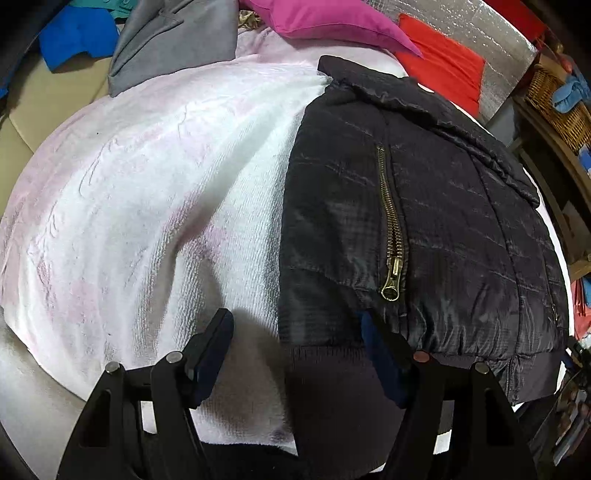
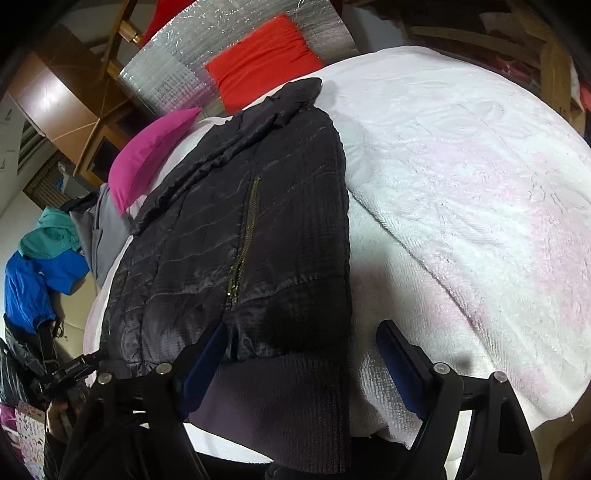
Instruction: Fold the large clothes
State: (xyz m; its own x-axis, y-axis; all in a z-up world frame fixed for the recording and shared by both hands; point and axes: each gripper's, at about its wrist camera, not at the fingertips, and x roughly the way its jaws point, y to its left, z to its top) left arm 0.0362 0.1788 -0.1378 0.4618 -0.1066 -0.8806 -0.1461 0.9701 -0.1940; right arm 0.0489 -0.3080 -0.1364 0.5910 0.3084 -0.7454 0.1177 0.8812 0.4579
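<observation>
A black quilted jacket point(image 1: 424, 206) with a brass zipper point(image 1: 393, 236) lies flat on a white and pink blanket point(image 1: 147, 192), collar at the far end and ribbed hem point(image 1: 332, 387) nearest me. My left gripper point(image 1: 295, 328) is open low over the hem's left corner, one finger over the blanket and the other over the jacket. In the right wrist view the jacket point(image 2: 258, 221) fills the middle. My right gripper point(image 2: 301, 332) is open around the hem's right corner point(image 2: 295, 398), with its right finger over the blanket point(image 2: 480, 184). Neither set of pads presses on the fabric.
A magenta pillow point(image 1: 325, 18), a red cushion point(image 1: 443, 62) and a grey garment point(image 1: 173, 44) lie at the bed's far end, before a silver foil sheet point(image 2: 177, 66). Blue and teal clothes point(image 2: 40, 266) sit on a beige seat. A wicker basket point(image 1: 554, 103) and wooden furniture point(image 2: 66, 96) flank the bed.
</observation>
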